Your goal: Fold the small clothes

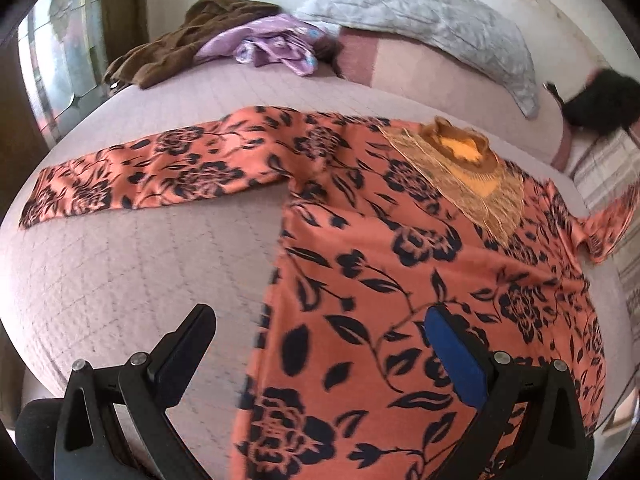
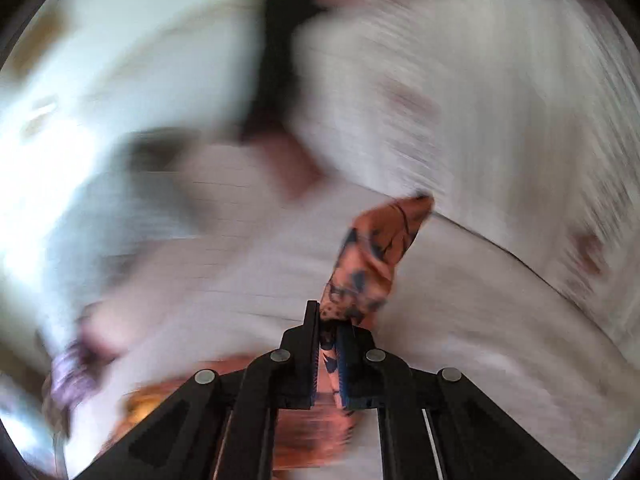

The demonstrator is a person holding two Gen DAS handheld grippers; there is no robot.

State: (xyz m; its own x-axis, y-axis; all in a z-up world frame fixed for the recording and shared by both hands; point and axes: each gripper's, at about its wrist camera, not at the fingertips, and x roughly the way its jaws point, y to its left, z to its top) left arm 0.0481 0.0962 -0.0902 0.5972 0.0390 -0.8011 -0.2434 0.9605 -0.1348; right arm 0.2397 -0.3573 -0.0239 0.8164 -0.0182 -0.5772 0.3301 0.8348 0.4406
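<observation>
Dress sleeve pinched in right claw; left claw spread.

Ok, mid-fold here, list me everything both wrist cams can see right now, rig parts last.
Floral garment: one, orange with dark flowers, spread flat on the bed; one sleeve stretched out to the left.
Neck panel: one, gold-yellow, at the garment's top.
Sleeve end: one, same orange print, pinched and lifted in the right wrist view.
Bedcover: one, pale pink, quilted, under the garment.
Brown cloth: one, heaped at the far edge.
Purple cloth: one, crumpled beside the brown one.
Pillow: one, grey-white, far right.
Left gripper: jaws wide apart over the garment's side edge.
Right gripper: jaws closed on the sleeve end.
</observation>
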